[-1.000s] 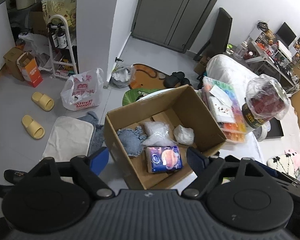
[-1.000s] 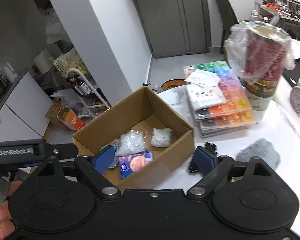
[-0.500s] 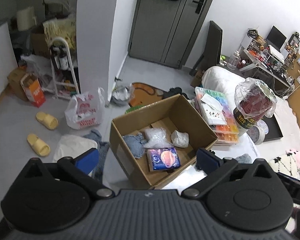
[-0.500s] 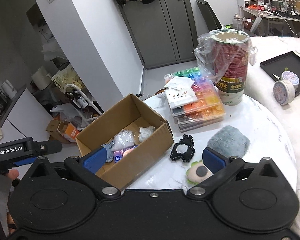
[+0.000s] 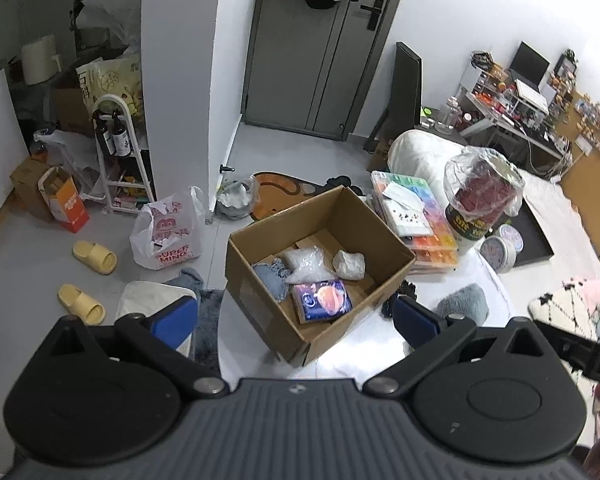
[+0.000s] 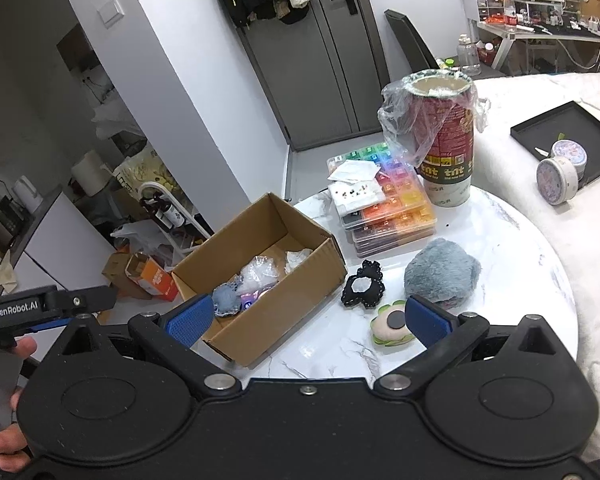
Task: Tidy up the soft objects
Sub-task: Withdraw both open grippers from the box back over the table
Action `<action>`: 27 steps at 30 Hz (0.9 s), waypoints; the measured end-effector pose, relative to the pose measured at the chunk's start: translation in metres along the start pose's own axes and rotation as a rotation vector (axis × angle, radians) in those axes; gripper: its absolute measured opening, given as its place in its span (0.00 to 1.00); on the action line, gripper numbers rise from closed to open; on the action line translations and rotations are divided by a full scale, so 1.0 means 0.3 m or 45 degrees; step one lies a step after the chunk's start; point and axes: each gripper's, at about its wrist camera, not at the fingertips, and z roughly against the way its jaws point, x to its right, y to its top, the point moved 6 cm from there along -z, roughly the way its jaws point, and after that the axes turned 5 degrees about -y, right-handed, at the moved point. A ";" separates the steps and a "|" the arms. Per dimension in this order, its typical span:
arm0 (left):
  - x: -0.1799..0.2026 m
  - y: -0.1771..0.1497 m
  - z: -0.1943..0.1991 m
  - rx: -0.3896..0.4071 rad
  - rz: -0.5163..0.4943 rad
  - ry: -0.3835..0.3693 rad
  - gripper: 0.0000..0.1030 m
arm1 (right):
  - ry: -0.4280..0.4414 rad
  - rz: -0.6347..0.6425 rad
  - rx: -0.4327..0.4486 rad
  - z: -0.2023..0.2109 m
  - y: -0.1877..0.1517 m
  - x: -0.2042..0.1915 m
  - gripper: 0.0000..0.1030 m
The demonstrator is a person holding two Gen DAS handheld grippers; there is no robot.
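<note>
**Open carton on table holds four soft items; three still outside it**

The cardboard box stands open-topped at the edge of the round marble table. Inside lie a blue knitted piece, a clear bag of white filling, a crumpled white bundle and a purple printed packet, the packet nearest the front wall.

Outside the box, on the tabletop, are a grey furry pouch, a black frilled scrunchie just beside the box wall, and a small flower-shaped cushion.

Behind them sits a stack of clear compartment cases with coloured contents, white packets on top. Next to it is a red canister draped in plastic film.

The left gripper and right gripper both have jaws that have just been opening and now stand wide, nothing between them, above the table.
</note>
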 end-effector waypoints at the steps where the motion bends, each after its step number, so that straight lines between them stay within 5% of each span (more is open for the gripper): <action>1: 0.001 -0.005 0.010 -0.001 -0.007 0.006 1.00 | 0.001 0.004 0.005 0.011 0.000 0.000 1.00; 27: 0.067 -0.116 0.225 0.054 -0.123 0.000 1.00 | -0.047 0.088 0.113 0.265 -0.048 0.067 1.00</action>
